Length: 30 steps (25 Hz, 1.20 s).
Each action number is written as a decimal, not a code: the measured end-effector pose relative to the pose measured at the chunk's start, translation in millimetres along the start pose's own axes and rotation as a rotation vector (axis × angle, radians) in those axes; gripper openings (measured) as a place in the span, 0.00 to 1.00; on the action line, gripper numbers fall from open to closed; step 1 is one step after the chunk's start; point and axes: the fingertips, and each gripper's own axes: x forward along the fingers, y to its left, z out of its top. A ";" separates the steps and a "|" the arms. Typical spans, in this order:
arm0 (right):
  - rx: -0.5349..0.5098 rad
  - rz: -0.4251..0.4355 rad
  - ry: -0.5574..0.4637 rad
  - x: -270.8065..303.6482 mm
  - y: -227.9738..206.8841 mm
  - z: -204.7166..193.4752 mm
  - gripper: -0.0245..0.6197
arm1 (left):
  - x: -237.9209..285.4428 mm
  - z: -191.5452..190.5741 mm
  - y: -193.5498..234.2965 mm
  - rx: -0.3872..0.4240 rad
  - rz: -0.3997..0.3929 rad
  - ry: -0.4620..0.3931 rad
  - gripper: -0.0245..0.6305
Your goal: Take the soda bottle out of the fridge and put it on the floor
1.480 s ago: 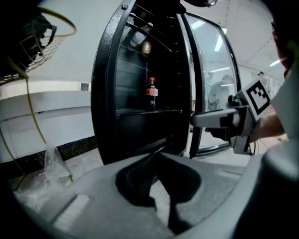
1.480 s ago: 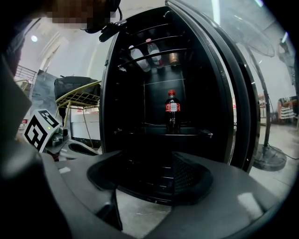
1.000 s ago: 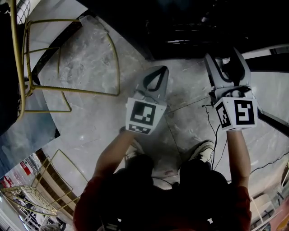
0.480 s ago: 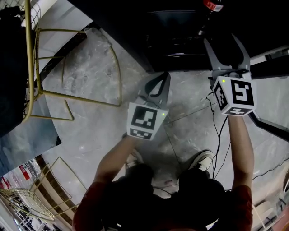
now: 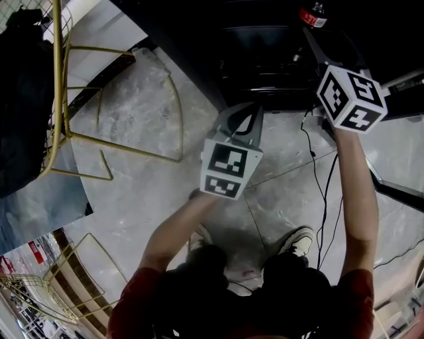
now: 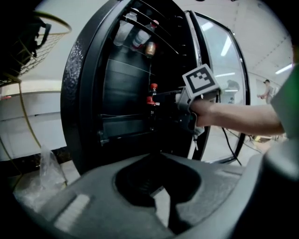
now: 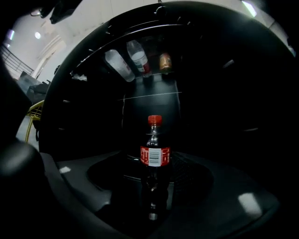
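The soda bottle [image 7: 155, 156], dark with a red cap and red label, stands upright on a shelf inside the black fridge [image 6: 88, 93]. My right gripper [image 7: 152, 179] is level and reaches into the fridge; its jaws stand open with the bottle between them, and I see no pad pressing on it. In the head view the bottle [image 5: 313, 14] shows just beyond the right gripper [image 5: 323, 36]. From the left gripper view, the right gripper [image 6: 164, 95] has its tips at the bottle [image 6: 152, 97]. My left gripper [image 5: 250, 110] hangs shut and empty over the floor in front of the fridge.
The fridge's glass door [image 6: 219, 60] stands open to the right. Two clear bottles [image 7: 135, 57] and a can [image 7: 164, 61] lie on an upper shelf. A gold wire frame [image 5: 63, 99] stands at the left, and a black cable [image 5: 324, 192] runs across the marble floor near the person's shoe [image 5: 301, 240].
Both grippers have moved up the head view towards the fridge. The right one went further, into the dark opening, and the bottle's cap came into sight.
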 end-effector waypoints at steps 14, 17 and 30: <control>-0.090 -0.019 0.033 52.7 -9.9 4.7 0.56 | 3.9 0.1 1.4 -0.024 -0.007 0.000 0.04; -0.069 -0.028 0.046 55.0 -14.1 1.6 0.56 | 2.1 1.8 -0.5 -0.049 -0.023 -0.015 0.04; -0.026 -0.028 0.046 55.9 -16.2 -0.6 0.50 | 0.5 -2.2 -5.0 -0.046 -0.034 -0.008 0.04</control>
